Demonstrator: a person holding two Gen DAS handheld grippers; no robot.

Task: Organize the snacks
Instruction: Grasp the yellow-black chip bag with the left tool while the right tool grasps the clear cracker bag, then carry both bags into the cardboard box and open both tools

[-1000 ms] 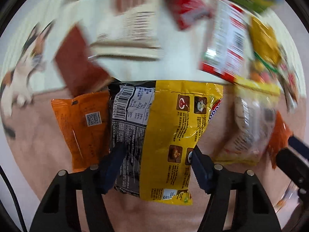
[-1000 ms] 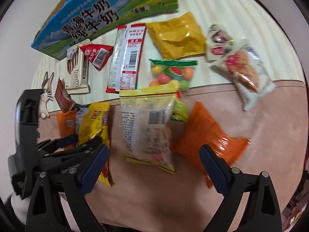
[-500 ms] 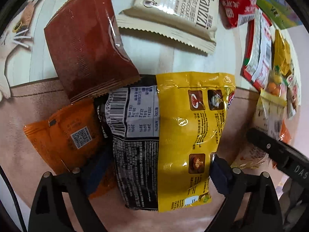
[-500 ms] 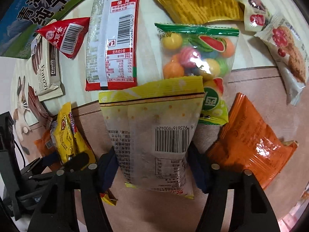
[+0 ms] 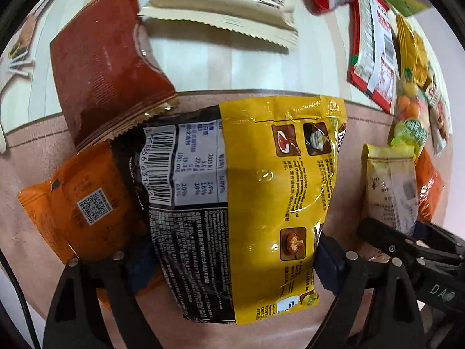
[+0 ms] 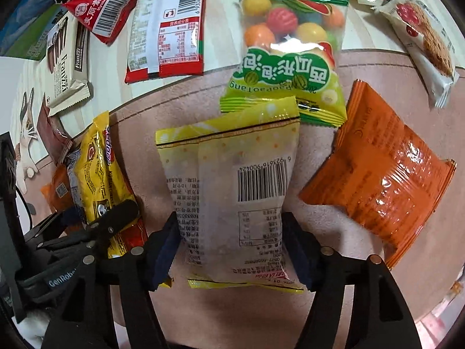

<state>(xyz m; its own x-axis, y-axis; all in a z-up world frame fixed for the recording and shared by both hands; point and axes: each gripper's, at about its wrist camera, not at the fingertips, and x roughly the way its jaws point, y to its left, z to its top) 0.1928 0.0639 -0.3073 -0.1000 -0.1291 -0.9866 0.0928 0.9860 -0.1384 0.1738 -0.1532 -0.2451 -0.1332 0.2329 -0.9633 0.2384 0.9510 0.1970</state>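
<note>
The left gripper (image 5: 232, 264) points down at the pink mat (image 5: 35, 157), its jaws just closing a little with the yellow-black bag (image 5: 241, 192) between them; the blue pads (image 5: 327, 264) sit at the bag's edges, and I cannot tell whether they press it. The right gripper (image 6: 232, 250) stands beside it, jaws just opening a little, blue pads against both sides of the pale yellow bag (image 6: 232, 192), which lies flat on the mat. Left of the yellow-black bag lies a small orange packet (image 5: 81, 209), partly under it; above that a brown packet (image 5: 104, 72) crosses the mat's edge. Right of the pale bag lies an orange bag (image 6: 383, 180), and just beyond it a gumball bag (image 6: 290, 58), its bottom edge tucked under the pale bag's top. Farther off on the cream surface (image 5: 218, 64) lie a wafer pack (image 6: 66, 64), a red triangular packet (image 6: 104, 11) and a red-white packet (image 6: 168, 23)
</note>
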